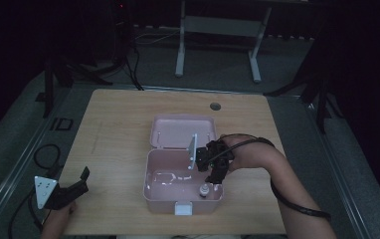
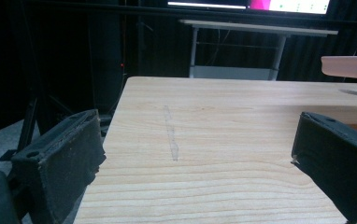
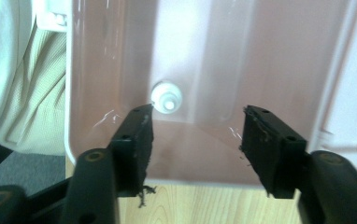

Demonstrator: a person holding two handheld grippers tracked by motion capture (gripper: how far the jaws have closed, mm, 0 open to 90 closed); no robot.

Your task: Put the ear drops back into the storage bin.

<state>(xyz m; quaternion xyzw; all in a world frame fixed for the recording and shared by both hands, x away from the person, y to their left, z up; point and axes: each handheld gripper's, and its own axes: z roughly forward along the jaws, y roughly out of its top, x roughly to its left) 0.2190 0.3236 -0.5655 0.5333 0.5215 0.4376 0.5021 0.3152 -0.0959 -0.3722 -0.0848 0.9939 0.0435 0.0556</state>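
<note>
A pink plastic box (image 1: 150, 191) sits open in the middle of the wooden table (image 1: 118, 129), its lid (image 1: 183, 132) laid back behind it. Inside, near the front right corner, stands a small white round-topped piece (image 1: 204, 190) (image 3: 167, 97). My right gripper (image 1: 213, 169) (image 3: 196, 126) hangs over the box's right side, pointing down at that piece, jaws apart with nothing between them. My left gripper (image 1: 78, 181) (image 2: 197, 144) rests at the table's front left corner, jaws spread wide over bare wood.
A white latch (image 1: 183, 208) sticks out of the box's front wall. A round cable hole (image 1: 215, 106) lies behind the lid. Cables (image 1: 46, 154) trail on the floor at left. A metal table frame (image 1: 218, 30) stands beyond the far edge.
</note>
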